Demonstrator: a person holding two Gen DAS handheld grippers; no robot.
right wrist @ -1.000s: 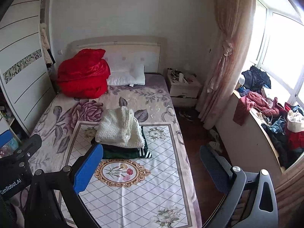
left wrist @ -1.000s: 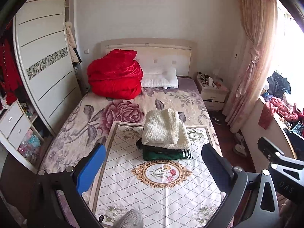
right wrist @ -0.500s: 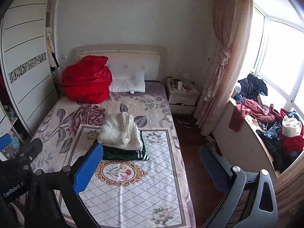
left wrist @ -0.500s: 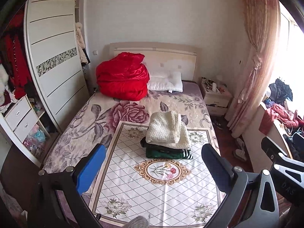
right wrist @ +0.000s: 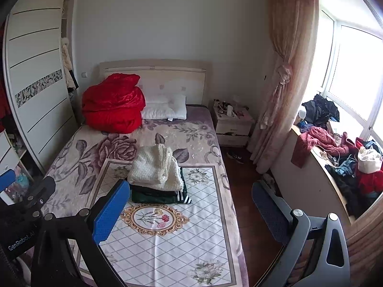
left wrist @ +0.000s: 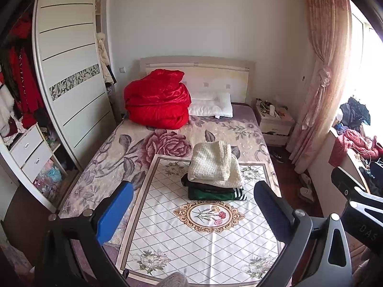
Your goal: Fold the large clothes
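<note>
A stack of folded clothes (left wrist: 214,175) sits at frame centre on the bed (left wrist: 134,153), on a white diamond-pattern cloth (left wrist: 191,234). The top item is a cream knit garment (left wrist: 210,163), folded and slightly askew; beneath it lie a black layer and a green garment with white stripes (left wrist: 215,195).

Left gripper (left wrist: 191,217): fingers spread, holding nothing, lower frame. Right gripper (right wrist: 189,215): fingers spread, holding nothing.

The window ledge (right wrist: 308,143), right of frame, carries a loose heap of unfolded clothes (right wrist: 347,157). The open wardrobe (left wrist: 21,88), upper left, contains hanging red garments.
</note>
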